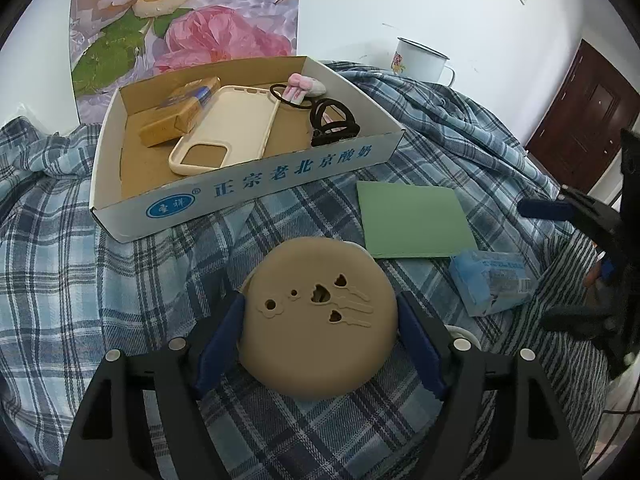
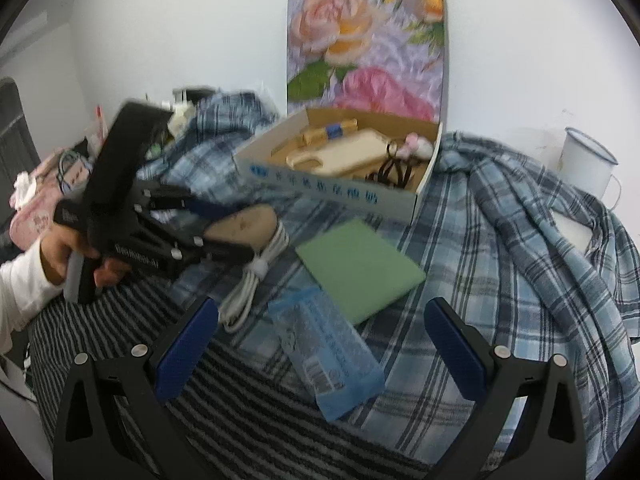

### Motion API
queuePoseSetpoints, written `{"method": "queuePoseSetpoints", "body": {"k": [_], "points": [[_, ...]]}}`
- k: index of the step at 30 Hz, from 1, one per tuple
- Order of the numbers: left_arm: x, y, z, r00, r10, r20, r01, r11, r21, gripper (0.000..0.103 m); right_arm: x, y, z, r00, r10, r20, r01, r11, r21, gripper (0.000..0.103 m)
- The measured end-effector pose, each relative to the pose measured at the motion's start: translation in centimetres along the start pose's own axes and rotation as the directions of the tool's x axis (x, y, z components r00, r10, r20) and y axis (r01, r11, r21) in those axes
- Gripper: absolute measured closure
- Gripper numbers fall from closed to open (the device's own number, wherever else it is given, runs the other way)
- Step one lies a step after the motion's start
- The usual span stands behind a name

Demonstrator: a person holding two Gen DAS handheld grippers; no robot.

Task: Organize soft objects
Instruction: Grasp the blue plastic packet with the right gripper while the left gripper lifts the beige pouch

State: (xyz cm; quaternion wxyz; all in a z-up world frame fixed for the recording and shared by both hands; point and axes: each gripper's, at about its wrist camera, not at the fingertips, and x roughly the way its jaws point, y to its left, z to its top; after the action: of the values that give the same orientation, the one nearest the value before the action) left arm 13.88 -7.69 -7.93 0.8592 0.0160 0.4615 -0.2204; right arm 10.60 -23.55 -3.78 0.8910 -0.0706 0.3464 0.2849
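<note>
Left gripper [image 1: 320, 344]: blue pads pressed on both sides of a round tan silicone pad [image 1: 318, 320] with cut-out holes, held above the plaid cloth [image 1: 80, 280], near side of the cardboard box [image 1: 248, 188].
Right gripper [image 2: 316, 348]: fingers spread wide, holding nothing, over a blue tissue pack [image 2: 328, 352].
Box contents: cream phone case [image 1: 226, 132], tan wrapped bar [image 1: 176, 120], black hair ties [image 1: 334, 122], pink plush hair tie [image 1: 302, 86].
Green card [image 1: 414, 220]: flat, right of the box.
White coiled cable [image 2: 252, 280]: left of the card.
Enamel mug [image 1: 420, 60]: far right.
</note>
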Motion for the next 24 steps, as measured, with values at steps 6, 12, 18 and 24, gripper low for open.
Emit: {"method": "queuePoseSetpoints", "body": {"k": [6, 12, 18, 24], "points": [[-0.1, -0.2, -0.2, 1.0, 0.003, 0.006, -0.003, 1.0, 0.009, 0.028, 2.4, 0.3, -0.7, 0.989, -0.054, -0.135, 0.05, 0.998, -0.029, 0.02], [-0.3, -0.5, -0.3, 1.0, 0.017, 0.017, -0.018, 1.0, 0.022, 0.03, 3.7, 0.6, -1.0, 0.978, -0.063, -0.199, 0.053, 0.997, -0.054, 0.036], [-0.7, -0.8, -0.4, 0.999, 0.039, 0.038, -0.04, 0.999, 0.037, 0.031, 3.4, 1.1, -0.9, 0.976, -0.112, -0.185, 0.096, 0.991, -0.09, 0.059], [-0.7, 0.1, -0.1, 0.999, 0.038, 0.03, -0.038, 0.999, 0.0, 0.032, 3.1, 1.7, -0.3, 0.976, -0.17, -0.137, 0.151, 0.979, -0.135, 0.063]]}}
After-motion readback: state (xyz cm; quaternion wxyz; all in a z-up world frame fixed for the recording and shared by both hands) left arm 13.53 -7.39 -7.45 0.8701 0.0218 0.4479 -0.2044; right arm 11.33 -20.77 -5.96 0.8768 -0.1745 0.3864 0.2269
